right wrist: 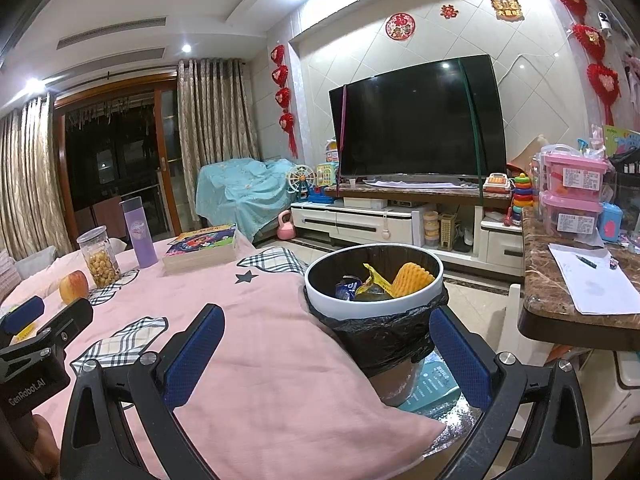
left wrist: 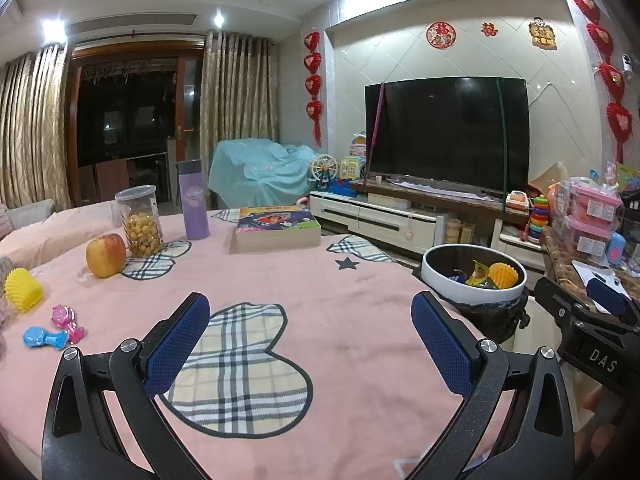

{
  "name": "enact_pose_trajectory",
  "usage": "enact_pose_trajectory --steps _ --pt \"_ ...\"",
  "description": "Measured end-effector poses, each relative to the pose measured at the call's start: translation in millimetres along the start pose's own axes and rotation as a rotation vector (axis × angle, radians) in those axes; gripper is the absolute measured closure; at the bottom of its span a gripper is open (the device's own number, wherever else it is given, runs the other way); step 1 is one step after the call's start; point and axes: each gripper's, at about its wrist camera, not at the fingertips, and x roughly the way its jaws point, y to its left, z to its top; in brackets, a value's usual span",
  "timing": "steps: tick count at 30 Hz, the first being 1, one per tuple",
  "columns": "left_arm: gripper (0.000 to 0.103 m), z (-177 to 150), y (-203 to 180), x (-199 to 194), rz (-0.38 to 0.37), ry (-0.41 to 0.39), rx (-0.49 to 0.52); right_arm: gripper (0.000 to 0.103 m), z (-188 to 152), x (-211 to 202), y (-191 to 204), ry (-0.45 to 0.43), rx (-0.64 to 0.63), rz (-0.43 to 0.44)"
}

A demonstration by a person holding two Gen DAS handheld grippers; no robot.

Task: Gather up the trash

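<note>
A white trash bin [left wrist: 448, 286] with a black liner stands off the table's right edge; it holds a yellow ridged piece [left wrist: 503, 274], a yellow wrapper and a blue wrapper [right wrist: 349, 286]. The bin's rim [right wrist: 340, 308] shows straight ahead in the right wrist view. My left gripper [left wrist: 310, 334] is open and empty above the pink tablecloth [left wrist: 320, 280]. My right gripper [right wrist: 326, 346] is open and empty, in front of the bin. A yellow ridged cup [left wrist: 22, 290] lies at the table's left edge.
On the table stand an apple [left wrist: 106, 255], a snack jar [left wrist: 140, 222], a purple bottle [left wrist: 194, 200], a book box [left wrist: 278, 224], and pink [left wrist: 68, 322] and blue [left wrist: 42, 338] toys. A marble counter [right wrist: 560, 300] with papers is at right. A TV [left wrist: 448, 132] stands behind.
</note>
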Motion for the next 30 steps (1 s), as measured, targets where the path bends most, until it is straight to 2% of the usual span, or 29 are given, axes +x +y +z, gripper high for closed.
enact_pose_trajectory --steps 30 --pt "0.0 -5 6 12 -0.015 0.032 -0.014 0.0 -1 6 4 0.023 0.008 0.015"
